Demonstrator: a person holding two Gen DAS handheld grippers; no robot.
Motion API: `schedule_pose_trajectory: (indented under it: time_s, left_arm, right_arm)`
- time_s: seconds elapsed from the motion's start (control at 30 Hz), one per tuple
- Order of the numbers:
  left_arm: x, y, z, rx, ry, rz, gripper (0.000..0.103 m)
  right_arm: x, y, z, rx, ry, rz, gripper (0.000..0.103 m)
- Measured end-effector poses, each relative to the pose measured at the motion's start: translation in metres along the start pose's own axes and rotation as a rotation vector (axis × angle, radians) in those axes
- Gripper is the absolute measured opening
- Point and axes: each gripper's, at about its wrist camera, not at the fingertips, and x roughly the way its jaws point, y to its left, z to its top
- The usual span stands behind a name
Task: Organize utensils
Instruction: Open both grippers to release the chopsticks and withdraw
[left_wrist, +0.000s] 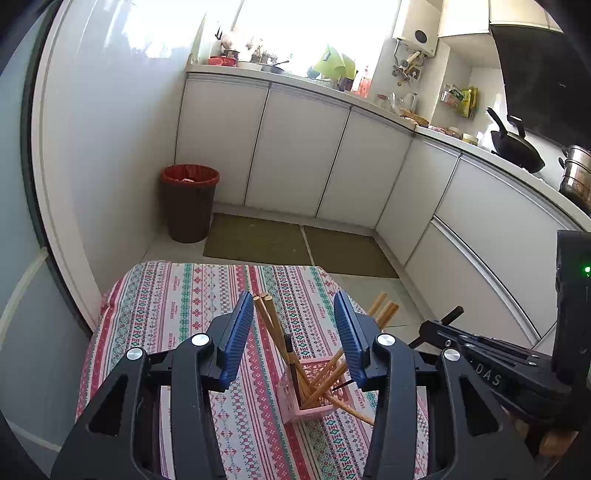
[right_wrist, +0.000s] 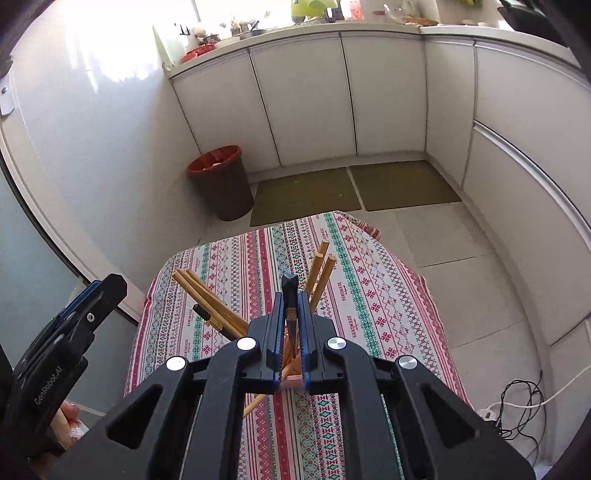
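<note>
My right gripper pinches a dark chopstick pointing upward; only my left view shows it entering the pink basket; left gripper half-open, empty.

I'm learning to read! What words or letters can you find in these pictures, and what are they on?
"DAS": on the right gripper's black body, seen from the left wrist.
"GenRobot.AI": on the left gripper's black body, seen from the right wrist.
Small words repeat on the tablecloth: too small to read.
Packages on the far counter: too blurred.

left claw: black frame, blue ribbed pads, silver screws | right claw: same build, "GenRobot.AI" lettering
</note>
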Motion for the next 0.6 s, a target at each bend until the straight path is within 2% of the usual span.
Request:
schedule_pose_trajectory:
  time_s: [0.03, 0.1, 0.13, 0.27, 0.4, 0.47, 0.53, 0.6]
  left_arm:
    - [-0.001, 0.000, 0.000, 0.002, -0.001, 0.002, 0.044]
    - [-0.004, 0.000, 0.001, 0.003, -0.007, 0.007, 0.045]
    - [-0.006, 0.000, 0.001, 0.005, -0.011, 0.013, 0.045]
    - [-0.015, -0.003, 0.001, 0.015, -0.022, 0.042, 0.051]
    - [-0.029, -0.011, -0.001, 0.048, -0.042, 0.072, 0.055]
    - [-0.036, -0.016, -0.003, 0.062, -0.052, 0.095, 0.060]
    - [-0.043, -0.020, -0.006, 0.077, -0.061, 0.117, 0.071]
    - [-0.051, -0.025, -0.010, 0.090, -0.071, 0.138, 0.073]
  right_arm:
    - [0.002, 0.002, -0.001, 0.002, 0.003, 0.001, 0.011]
    - [-0.001, 0.004, -0.001, 0.005, -0.007, 0.006, 0.026]
    - [-0.006, 0.005, -0.001, 0.004, -0.024, 0.004, 0.028]
    - [-0.026, 0.008, -0.001, -0.023, -0.083, -0.028, 0.031]
    - [-0.042, 0.007, -0.007, -0.039, -0.105, -0.066, 0.035]
    - [-0.049, 0.005, -0.012, -0.035, -0.119, -0.082, 0.041]
    - [-0.059, 0.002, -0.017, -0.026, -0.136, -0.095, 0.048]
    - [-0.068, -0.001, -0.022, -0.017, -0.154, -0.111, 0.057]
